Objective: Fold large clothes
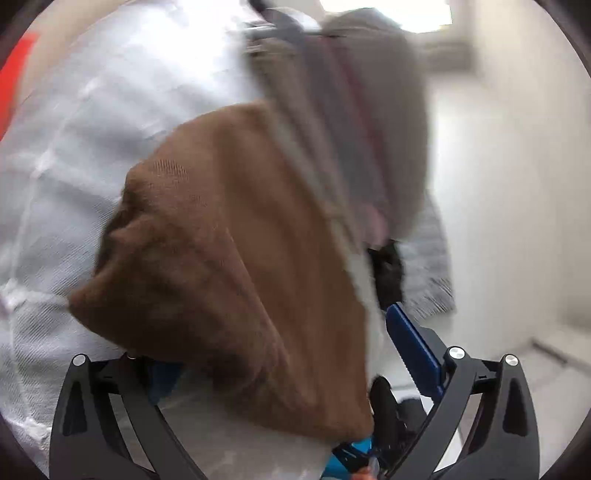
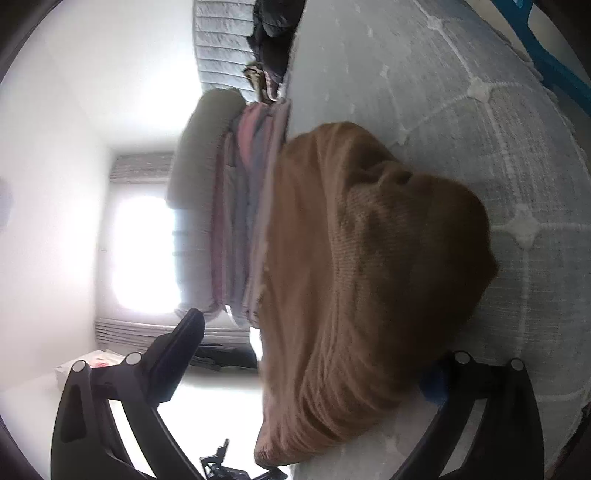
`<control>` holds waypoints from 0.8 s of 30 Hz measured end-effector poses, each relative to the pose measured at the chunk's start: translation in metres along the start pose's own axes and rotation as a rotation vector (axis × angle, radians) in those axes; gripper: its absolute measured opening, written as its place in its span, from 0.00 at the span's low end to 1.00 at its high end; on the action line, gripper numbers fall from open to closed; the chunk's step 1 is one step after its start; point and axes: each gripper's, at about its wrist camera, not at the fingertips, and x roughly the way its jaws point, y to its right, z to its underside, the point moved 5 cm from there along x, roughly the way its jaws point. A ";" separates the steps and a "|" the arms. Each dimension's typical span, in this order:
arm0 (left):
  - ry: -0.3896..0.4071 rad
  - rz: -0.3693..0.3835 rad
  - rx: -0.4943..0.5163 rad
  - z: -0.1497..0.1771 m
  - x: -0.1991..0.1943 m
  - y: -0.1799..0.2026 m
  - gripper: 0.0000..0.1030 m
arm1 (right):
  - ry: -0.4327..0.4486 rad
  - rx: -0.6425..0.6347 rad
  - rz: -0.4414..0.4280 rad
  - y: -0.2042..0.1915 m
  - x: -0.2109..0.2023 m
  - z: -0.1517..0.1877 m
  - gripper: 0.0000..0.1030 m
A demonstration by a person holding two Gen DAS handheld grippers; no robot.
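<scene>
A brown knitted garment (image 1: 236, 258), folded into a thick bundle, lies on a white quilted bed cover (image 1: 74, 147). It also fills the middle of the right wrist view (image 2: 362, 266). My left gripper (image 1: 295, 369) stands open with the bundle between its fingers; the blue right finger (image 1: 413, 347) shows, the left one is hidden under cloth. My right gripper (image 2: 310, 354) is open around the same bundle; its dark left finger (image 2: 181, 347) is free, the right one is hidden behind the cloth.
A stack of folded grey and pink clothes (image 2: 240, 206) lies just beyond the brown bundle, also blurred in the left wrist view (image 1: 354, 122). A dark garment (image 2: 273, 33) lies farther along the bed (image 2: 480, 110). White walls and a bright window (image 2: 144, 254) lie beyond.
</scene>
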 end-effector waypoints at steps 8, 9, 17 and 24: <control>-0.075 -0.198 -0.064 0.010 0.011 -0.054 0.87 | 0.003 0.019 0.080 0.007 0.004 0.001 0.93; -0.061 -0.189 -0.034 0.012 0.008 -0.053 0.86 | 0.001 0.010 0.090 0.006 0.005 0.001 0.93; -0.031 -0.193 0.087 -0.026 0.021 -0.022 0.29 | -0.006 -0.119 0.105 -0.011 0.006 0.008 0.35; 0.013 -0.181 0.149 -0.062 0.003 0.000 0.19 | -0.066 -0.094 0.056 -0.008 -0.008 0.030 0.33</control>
